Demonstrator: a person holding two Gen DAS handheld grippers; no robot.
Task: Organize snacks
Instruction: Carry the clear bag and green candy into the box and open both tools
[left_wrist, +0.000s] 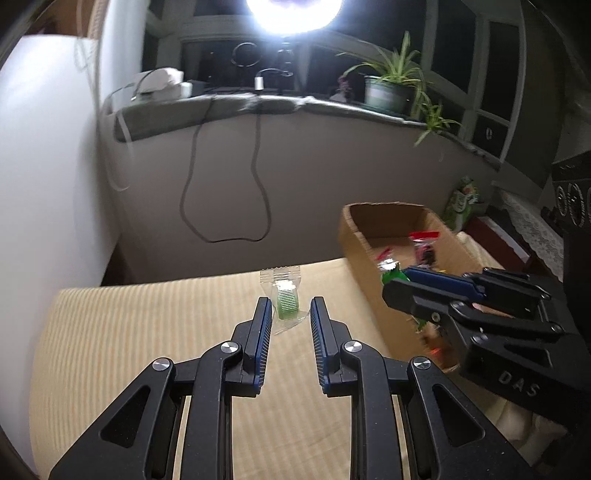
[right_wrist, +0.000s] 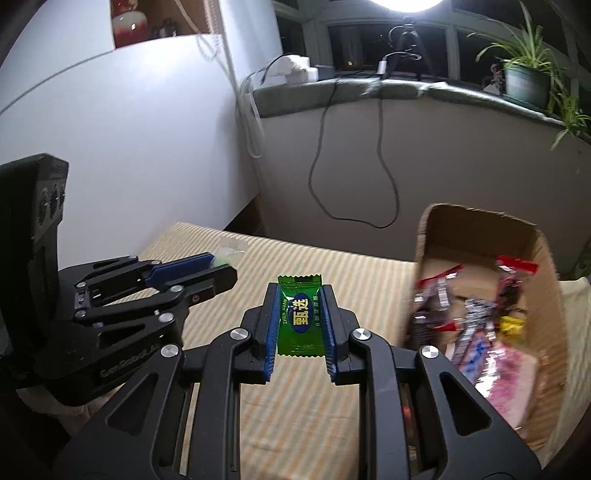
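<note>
Now, right claw (right_wrist: 300, 290): closed on the green candy (right_wrist: 300, 321), pads pinching its two long sides, the crimped ends sticking out free top and bottom.
Why held so: an edge grip keeps the flat wrapper face-up and lets it fall clean once the pads part; my reading, not seen.
Left claw (left_wrist: 290, 306): drawn in as far as it goes, with the clear packet (left_wrist: 285, 295) of green sweets at its tips. The left pad touches the wrapper's edge; contact on the right pad is hard to make out.
Packet, cross-check: from the right wrist view the clear wrapper pokes out past the left claw's tip, off the cloth, so it looks carried.
Surface (left_wrist: 147, 332): cream striped cloth, bare under both claws.
Cardboard box (right_wrist: 480, 214): open-topped, at the right of the surface, with mixed wrapped snacks (right_wrist: 480, 325) heaped inside. Likely the target for both pieces.
Pose, right: tilted forward and down, above the cloth, just left of the box wall, not yet over its opening.
Pose, left: same downward tilt, alongside, farther from the box.
Risk: the thin clear wrapper may slip.
</note>
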